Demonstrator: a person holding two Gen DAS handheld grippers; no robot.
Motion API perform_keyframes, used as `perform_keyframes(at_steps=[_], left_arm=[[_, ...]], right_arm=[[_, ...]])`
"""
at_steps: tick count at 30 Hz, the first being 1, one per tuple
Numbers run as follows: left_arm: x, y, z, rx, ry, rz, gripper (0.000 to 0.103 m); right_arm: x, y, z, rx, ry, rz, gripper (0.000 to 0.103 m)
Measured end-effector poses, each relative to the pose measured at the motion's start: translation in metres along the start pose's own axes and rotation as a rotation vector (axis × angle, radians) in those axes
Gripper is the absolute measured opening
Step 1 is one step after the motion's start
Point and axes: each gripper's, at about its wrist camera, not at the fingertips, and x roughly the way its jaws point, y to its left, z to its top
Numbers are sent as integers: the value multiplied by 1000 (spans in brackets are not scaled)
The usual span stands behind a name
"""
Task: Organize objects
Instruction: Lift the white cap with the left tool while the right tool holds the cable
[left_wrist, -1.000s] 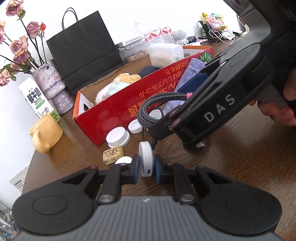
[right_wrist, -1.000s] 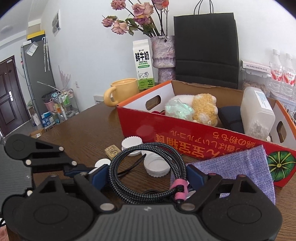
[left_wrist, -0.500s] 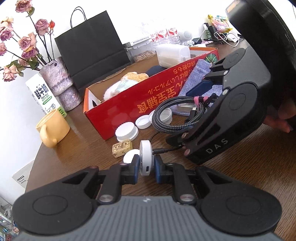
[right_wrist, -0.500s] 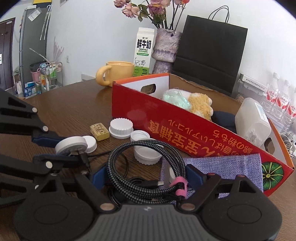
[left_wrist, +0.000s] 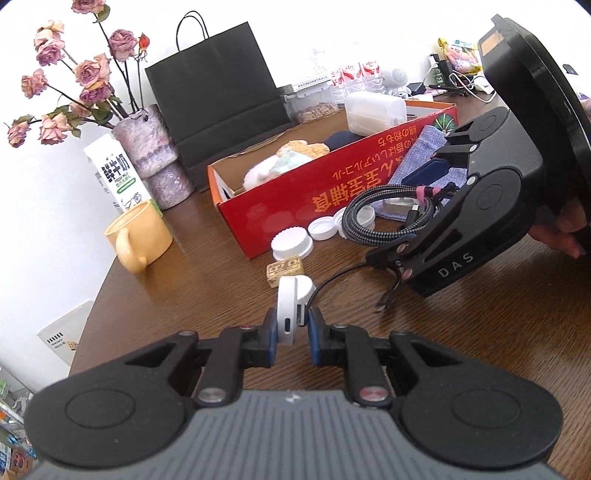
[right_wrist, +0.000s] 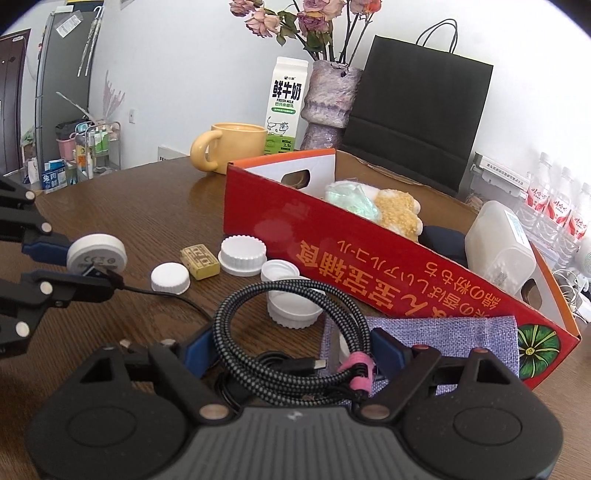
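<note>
My left gripper (left_wrist: 290, 328) is shut on a white round puck (left_wrist: 290, 306), held on edge just above the wooden table. A thin black cable (left_wrist: 332, 280) runs from the puck towards the right gripper. The puck (right_wrist: 96, 253) also shows at the left of the right wrist view. My right gripper (right_wrist: 291, 349) stands wide, its blue pads pressing both sides of a coiled braided cable (right_wrist: 291, 321) bound with a pink tie. From the left wrist view that coil (left_wrist: 373, 221) hangs low in front of the red cardboard box (left_wrist: 295, 206).
White lids (right_wrist: 242, 254) and a small yellow block (right_wrist: 199, 261) lie before the box (right_wrist: 332, 258). A purple cloth pouch (right_wrist: 443, 332) lies under the right gripper. A yellow mug (left_wrist: 138, 232), milk carton (left_wrist: 116, 173), vase (left_wrist: 155, 162) and black paper bag (left_wrist: 214, 85) stand behind.
The right gripper with the coil has rolled and sunk towards the table, drawing away to the right in the left wrist view. The left gripper with the puck has backed off from the box.
</note>
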Motion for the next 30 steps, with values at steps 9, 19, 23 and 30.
perform_keyframes(at_steps=[9,19,23,30], left_arm=[[-12,12,-9,-39,8,25,17],[-17,17,-16,-65,18,29,17],[-16,10,-15,-53,16,15,17],[-15,4,-13,-49,11,-3,17]], right_arm=[[-2,2,-2,12,4,-14,86],[-3,2,-3,33,5,-17,86],[-7,1,-2,96,-23,-1,86],[1,4,4,118,-13,-44,86]])
